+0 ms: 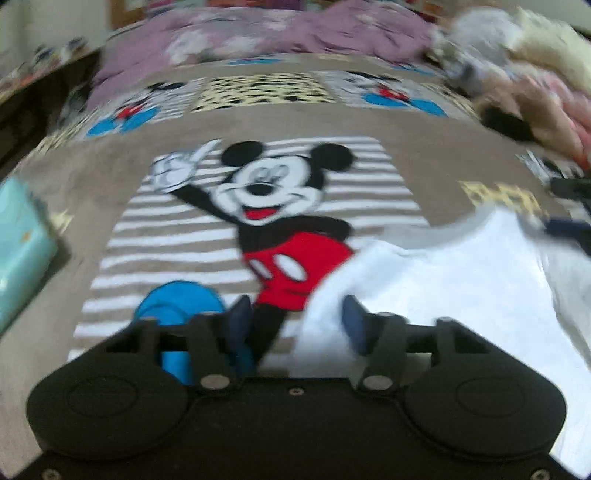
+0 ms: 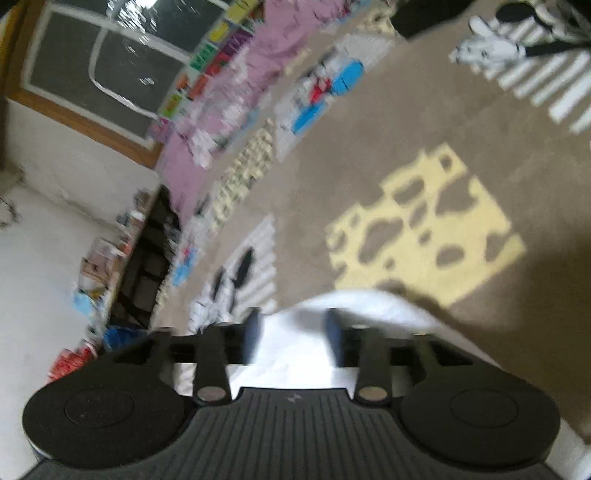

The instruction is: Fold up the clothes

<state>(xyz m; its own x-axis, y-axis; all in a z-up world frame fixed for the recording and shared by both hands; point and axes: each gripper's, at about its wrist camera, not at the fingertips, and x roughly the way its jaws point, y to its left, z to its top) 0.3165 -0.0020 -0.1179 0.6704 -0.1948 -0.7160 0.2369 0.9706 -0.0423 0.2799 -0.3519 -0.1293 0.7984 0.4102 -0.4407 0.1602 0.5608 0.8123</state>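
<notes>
White garment [image 1: 443, 280] lies spread on the bed, over the lower right part of a taupe blanket [image 1: 424, 147] printed with a big cartoon mouse [image 1: 273, 206] in red shorts on white stripes. The cloth looks like a T-shirt, though the blur keeps me from being sure; one edge runs up toward a yellow spotted patch [image 1: 498, 195] in the blanket's pattern.

Left hand-held gripper [image 1: 295, 317] hangs tilted down over the near left edge of that white cloth. Its jaws stand partly apart, and nothing is pinched between the blue pads [image 1: 352, 321]: one pad sits over the white fabric, the other over the mouse's dark leg and blue shoe. Whether either pad touches the fabric I cannot tell.

Right hand-held gripper [image 2: 293, 328], seen from its own camera, is also partly apart, with a rounded corner of the white garment [image 2: 332, 317] showing between and below its fingers [image 2: 334, 332]. The pads do not press on the cloth. Just beyond that corner is the yellow spotted patch [image 2: 424, 229].

At the far end of the bed a lilac quilt [image 1: 295, 33] is bunched up, with a heap of pale and pink clothes [image 1: 535, 74] at the right and a turquoise box [image 1: 22, 243] on the left edge.
</notes>
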